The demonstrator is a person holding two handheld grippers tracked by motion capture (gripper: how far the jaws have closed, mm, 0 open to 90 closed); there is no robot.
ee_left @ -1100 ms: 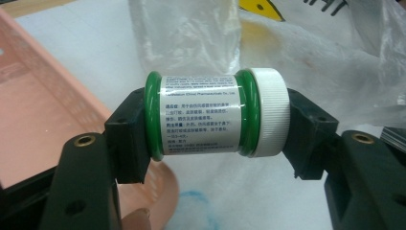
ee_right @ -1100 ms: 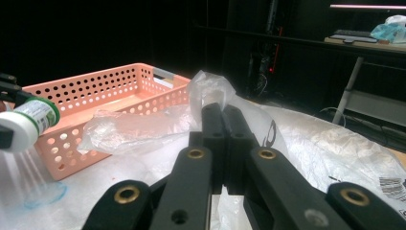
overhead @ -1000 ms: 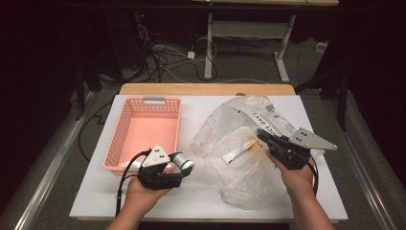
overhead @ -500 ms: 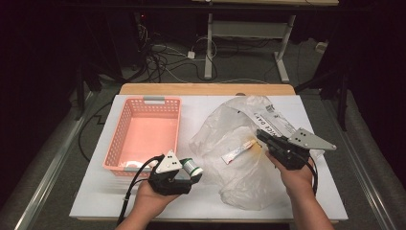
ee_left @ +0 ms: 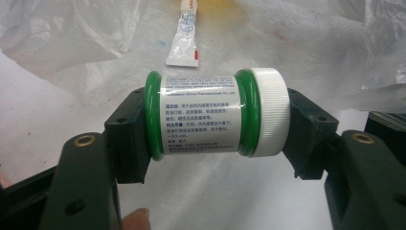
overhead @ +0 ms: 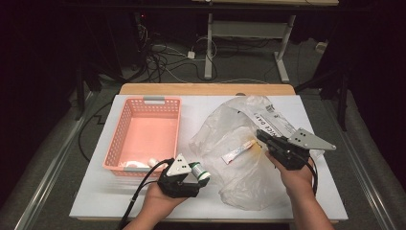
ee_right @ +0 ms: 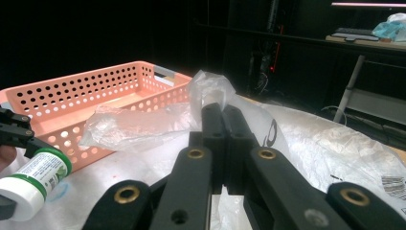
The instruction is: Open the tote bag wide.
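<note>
A small green jar [ee_left: 207,114] with a white ribbed cap and a printed label lies sideways between my left gripper's [ee_left: 215,117] jaws, which are shut on its two ends. In the high view that gripper [overhead: 200,173] hovers just right of the pink basket's [overhead: 112,151] near corner. My right gripper [ee_right: 222,112] is shut on a fold of the clear plastic bag [ee_right: 143,127] and holds it up. The high view shows this gripper [overhead: 261,136] at the bag's [overhead: 239,187] right side. Inside the bag lies a small white tube [overhead: 238,152].
The basket [ee_right: 95,86] stands on the left of the white table [overhead: 95,201], with small white things [overhead: 152,162] at its near end. Cables and desk legs lie on the floor beyond the table's far edge. Another bag and a keyboard sit on a far desk.
My left gripper has carried the jar to the right and a little toward the table's near edge, away from the basket's front. The right gripper and bag have stayed put.
</note>
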